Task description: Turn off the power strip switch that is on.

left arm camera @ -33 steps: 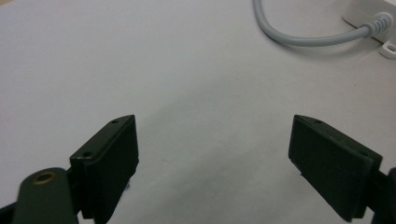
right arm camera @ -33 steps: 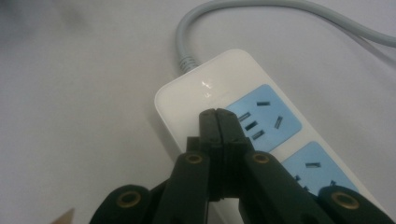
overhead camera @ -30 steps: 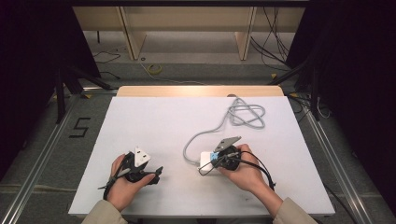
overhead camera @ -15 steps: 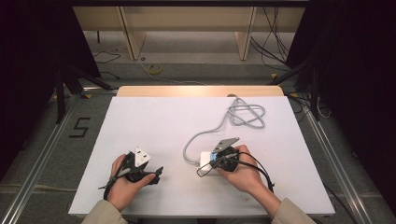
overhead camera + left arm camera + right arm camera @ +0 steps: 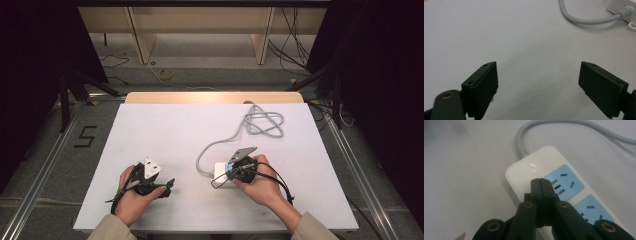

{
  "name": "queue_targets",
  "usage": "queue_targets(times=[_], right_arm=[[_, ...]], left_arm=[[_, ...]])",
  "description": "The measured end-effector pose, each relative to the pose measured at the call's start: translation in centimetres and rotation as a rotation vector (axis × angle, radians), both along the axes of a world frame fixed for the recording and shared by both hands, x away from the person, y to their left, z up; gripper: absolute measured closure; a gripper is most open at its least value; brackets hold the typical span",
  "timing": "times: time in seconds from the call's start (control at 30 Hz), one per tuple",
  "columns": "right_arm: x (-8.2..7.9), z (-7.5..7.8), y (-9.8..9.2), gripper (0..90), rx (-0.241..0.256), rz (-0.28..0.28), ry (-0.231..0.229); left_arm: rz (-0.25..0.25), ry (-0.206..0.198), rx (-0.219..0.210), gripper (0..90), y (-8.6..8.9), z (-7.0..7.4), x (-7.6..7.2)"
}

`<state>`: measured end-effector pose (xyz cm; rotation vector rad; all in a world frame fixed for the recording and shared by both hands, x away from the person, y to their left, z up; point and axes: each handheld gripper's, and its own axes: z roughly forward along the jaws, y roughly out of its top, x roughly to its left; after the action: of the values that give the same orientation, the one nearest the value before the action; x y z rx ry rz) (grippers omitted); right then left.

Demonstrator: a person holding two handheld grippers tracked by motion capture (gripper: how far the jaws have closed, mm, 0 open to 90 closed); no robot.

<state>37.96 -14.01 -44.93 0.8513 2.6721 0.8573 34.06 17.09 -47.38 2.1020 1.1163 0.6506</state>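
A white power strip (image 5: 534, 170) with blue socket faces (image 5: 566, 181) lies on the white table, partly under the right hand in the high view (image 5: 219, 172). Its grey cable (image 5: 262, 122) runs back to a loose coil. My right gripper (image 5: 540, 182) is shut with nothing between its jaws, the tips just over the strip's cable end. My left gripper (image 5: 537, 75) is open above bare table at the front left (image 5: 167, 186), empty, with the cable (image 5: 584, 21) and a corner of the strip (image 5: 621, 6) farther off.
The white table top (image 5: 165, 135) has a wooden strip along its far edge (image 5: 210, 97). Beyond the table are a floor with loose wires and wooden legs. Dark curtains and metal rails flank both sides.
The right gripper has shifted very slightly over the power strip's end. The left hand and gripper stay where they were.
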Motion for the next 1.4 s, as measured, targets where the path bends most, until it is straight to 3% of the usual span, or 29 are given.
queue_targets(times=[1.4], right_arm=[[0.07, 0.09, -0.57, 90.0, 0.037, -0.011, 0.012]], left_arm=[[-0.001, 0.002, 0.001, 15.8, -0.04, -0.02, -0.01]])
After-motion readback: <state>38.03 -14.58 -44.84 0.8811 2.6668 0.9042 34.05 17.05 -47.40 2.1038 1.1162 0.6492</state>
